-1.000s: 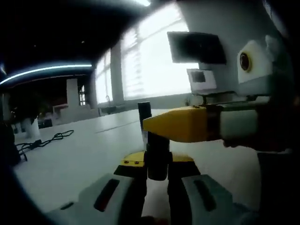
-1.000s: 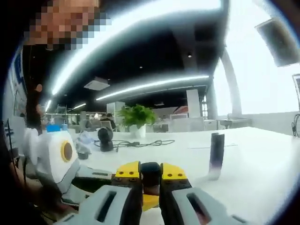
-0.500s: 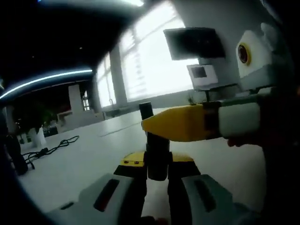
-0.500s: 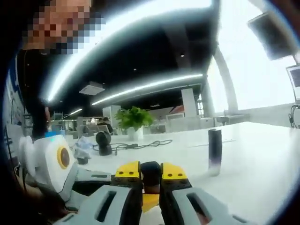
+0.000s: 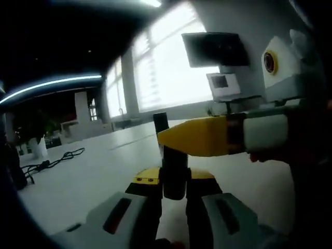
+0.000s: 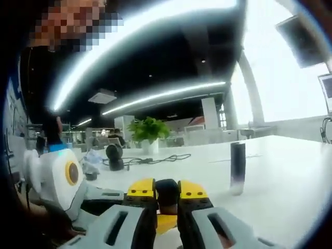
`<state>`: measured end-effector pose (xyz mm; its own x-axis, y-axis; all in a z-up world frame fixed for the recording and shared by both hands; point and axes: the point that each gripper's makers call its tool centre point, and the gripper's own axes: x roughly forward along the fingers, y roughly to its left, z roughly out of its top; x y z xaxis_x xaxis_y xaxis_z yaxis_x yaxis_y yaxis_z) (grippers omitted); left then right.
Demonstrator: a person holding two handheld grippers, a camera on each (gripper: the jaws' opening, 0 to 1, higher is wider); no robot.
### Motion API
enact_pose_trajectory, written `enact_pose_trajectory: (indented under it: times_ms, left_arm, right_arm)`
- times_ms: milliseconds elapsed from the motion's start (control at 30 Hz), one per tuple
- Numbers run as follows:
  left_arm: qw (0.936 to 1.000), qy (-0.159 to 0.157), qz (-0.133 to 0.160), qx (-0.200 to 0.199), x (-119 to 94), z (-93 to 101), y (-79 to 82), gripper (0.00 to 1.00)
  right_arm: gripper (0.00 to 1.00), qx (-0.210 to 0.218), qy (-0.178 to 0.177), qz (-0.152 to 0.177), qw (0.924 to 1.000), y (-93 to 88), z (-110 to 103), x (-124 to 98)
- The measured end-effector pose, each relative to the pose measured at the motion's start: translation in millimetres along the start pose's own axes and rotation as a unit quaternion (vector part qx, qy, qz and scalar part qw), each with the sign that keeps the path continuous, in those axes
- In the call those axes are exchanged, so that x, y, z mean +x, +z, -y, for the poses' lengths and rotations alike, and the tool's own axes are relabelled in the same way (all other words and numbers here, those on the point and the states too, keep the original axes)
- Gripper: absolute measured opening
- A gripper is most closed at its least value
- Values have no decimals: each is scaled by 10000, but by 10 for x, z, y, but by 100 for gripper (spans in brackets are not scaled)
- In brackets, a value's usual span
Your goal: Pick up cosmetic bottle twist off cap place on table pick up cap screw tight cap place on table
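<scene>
In the left gripper view my left gripper (image 5: 175,182) is shut on the dark body of the cosmetic bottle (image 5: 175,168), which stands upright between the yellow pads. The right gripper's yellow jaw tip (image 5: 179,138) comes in from the right and clamps the bottle's top. In the right gripper view my right gripper (image 6: 167,196) is shut on the dark rounded cap (image 6: 167,189). The left gripper's white body (image 6: 52,179) sits low on the left there. Both hold the bottle above the white table (image 6: 280,181).
A second tall dark bottle (image 6: 237,168) stands upright on the table, also visible as the dark bottle (image 5: 160,122) behind the yellow jaw. A black cable (image 6: 155,158), a round black device (image 6: 115,154) and a potted plant (image 6: 148,132) lie farther back. A wall monitor (image 5: 215,49) hangs near the windows.
Both views have shifted slightly with the hands. The two grips on the bottle and its cap look the same; no turn of the cap is readable.
</scene>
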<state>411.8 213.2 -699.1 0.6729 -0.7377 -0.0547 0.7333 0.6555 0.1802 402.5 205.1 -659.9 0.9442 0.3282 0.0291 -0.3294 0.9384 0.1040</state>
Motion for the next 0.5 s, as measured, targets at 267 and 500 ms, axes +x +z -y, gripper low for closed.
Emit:
enact_pose_trajectory:
  times_ms: [267, 500]
  left_arm:
    - [9982, -100, 109, -578, 27, -67, -26, 6]
    - [9948, -99, 228, -989, 25, -136, -13, 7]
  right_arm:
    - [28, -108, 582, 338, 9977, 137, -100, -13]
    - [26, -422, 580, 347, 9968, 98, 42, -79]
